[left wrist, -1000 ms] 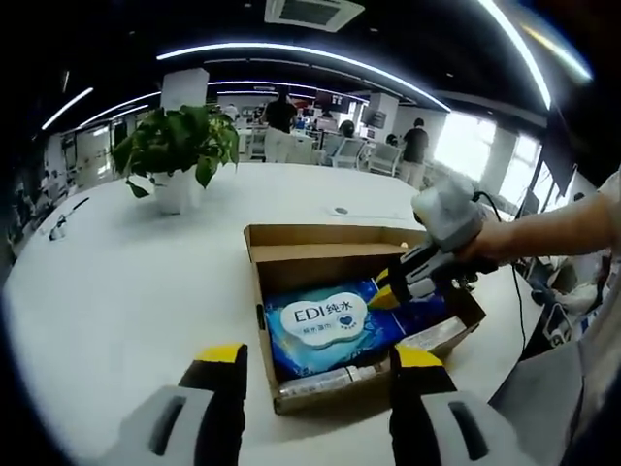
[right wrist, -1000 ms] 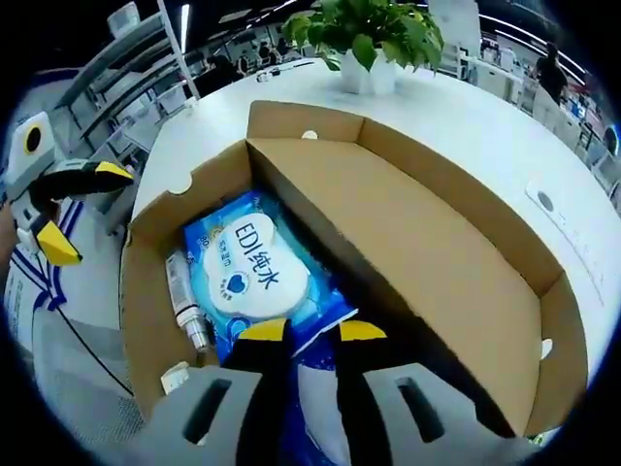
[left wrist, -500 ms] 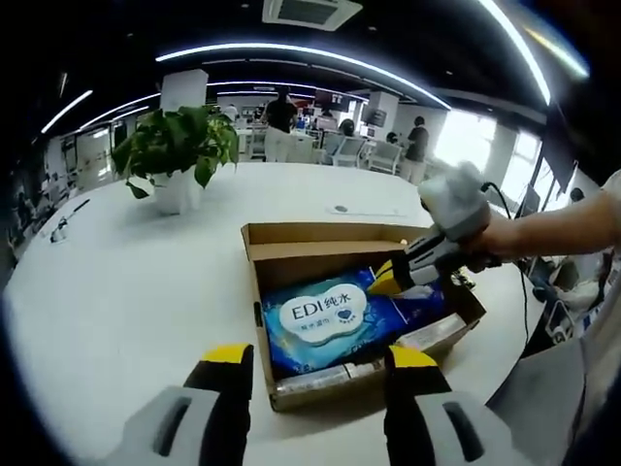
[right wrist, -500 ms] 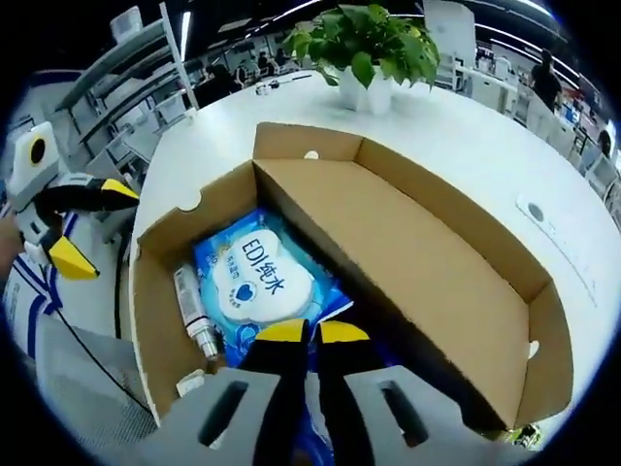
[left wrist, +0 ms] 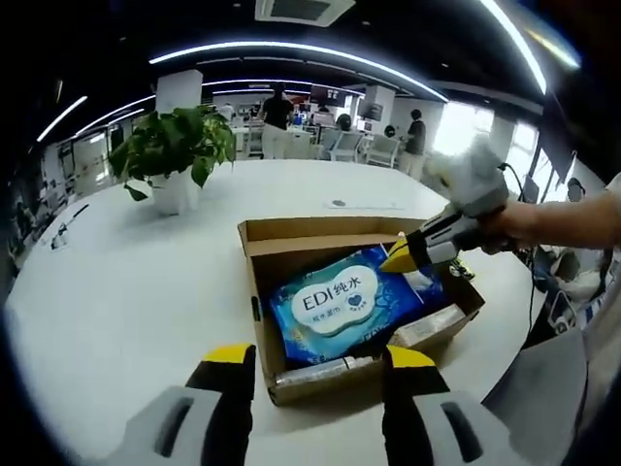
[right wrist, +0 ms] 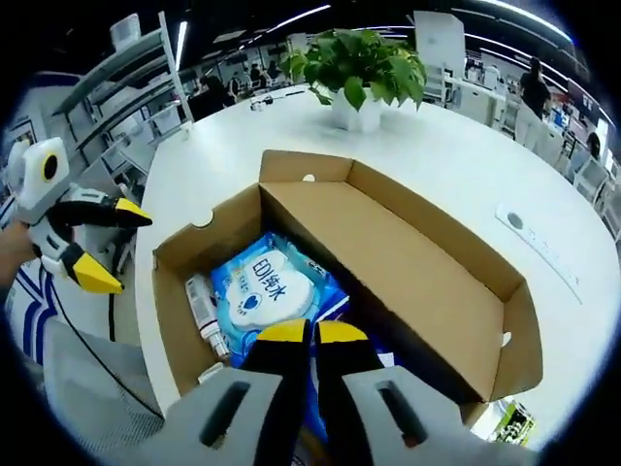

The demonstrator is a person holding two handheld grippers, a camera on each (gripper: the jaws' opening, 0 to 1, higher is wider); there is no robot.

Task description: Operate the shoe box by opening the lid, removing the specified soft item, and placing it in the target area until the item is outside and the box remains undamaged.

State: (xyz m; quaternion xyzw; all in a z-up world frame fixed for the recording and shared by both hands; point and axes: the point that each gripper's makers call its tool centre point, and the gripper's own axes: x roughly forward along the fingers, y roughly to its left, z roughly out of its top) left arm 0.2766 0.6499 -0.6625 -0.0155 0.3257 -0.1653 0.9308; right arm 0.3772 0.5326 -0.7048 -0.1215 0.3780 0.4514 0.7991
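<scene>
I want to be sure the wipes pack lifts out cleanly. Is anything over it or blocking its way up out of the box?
Nothing visible lies over the wipes pack. The box is open, its lid folded back. The right hand-held gripper is shut on one end of the pack. A bottle lies beside it, not on it.

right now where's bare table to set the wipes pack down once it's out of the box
The white table is bare in a wide patch between the potted plant and the cardboard box. There is more bare top beyond the box's far wall. Crowded: inside the box, where the wipes pack, held by the right gripper, lies beside a bottle.
</scene>
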